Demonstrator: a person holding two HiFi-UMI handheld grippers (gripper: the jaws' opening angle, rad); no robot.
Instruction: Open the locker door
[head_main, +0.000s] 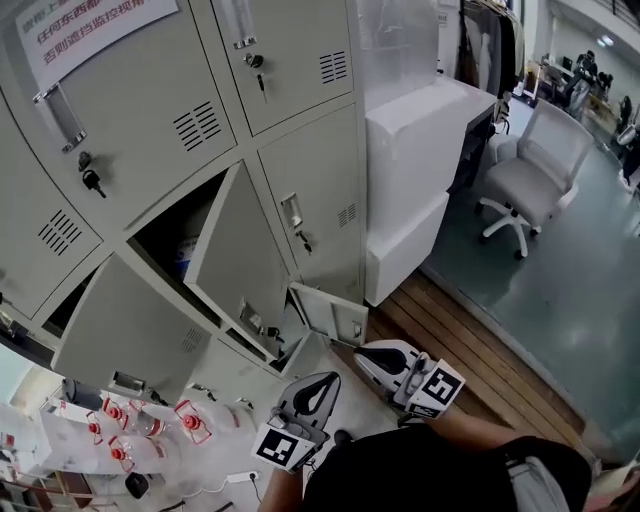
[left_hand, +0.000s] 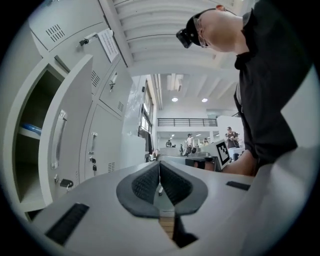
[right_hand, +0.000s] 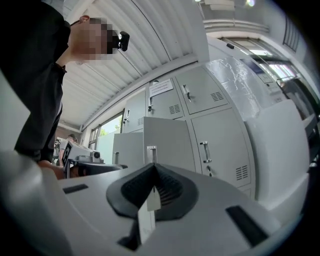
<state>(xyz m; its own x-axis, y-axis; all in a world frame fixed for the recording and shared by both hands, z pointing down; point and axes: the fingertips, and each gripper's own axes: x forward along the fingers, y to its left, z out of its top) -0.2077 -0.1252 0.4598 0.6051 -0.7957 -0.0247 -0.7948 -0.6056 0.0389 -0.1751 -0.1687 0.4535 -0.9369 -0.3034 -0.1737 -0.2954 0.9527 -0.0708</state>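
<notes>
The grey lockers (head_main: 300, 130) fill the upper left of the head view. A middle locker door (head_main: 235, 265) stands swung open, and so does a lower left door (head_main: 125, 330). A small bottom door (head_main: 330, 312) hangs open just beyond my right gripper (head_main: 362, 352). That gripper is shut; a thin pale strip (right_hand: 148, 212) shows in the slit between its jaws, and I cannot tell what it is. My left gripper (head_main: 322, 385) is shut with nothing in it, a little below the lockers. The open door (left_hand: 65, 135) with its handle shows in the left gripper view.
A white cabinet (head_main: 420, 170) stands right of the lockers, and a white office chair (head_main: 535, 175) beyond it. Several bottles with red caps (head_main: 130, 425) lie on the floor at the lower left. Wooden floor boards (head_main: 470, 350) run along the right. People stand far off (left_hand: 190, 142).
</notes>
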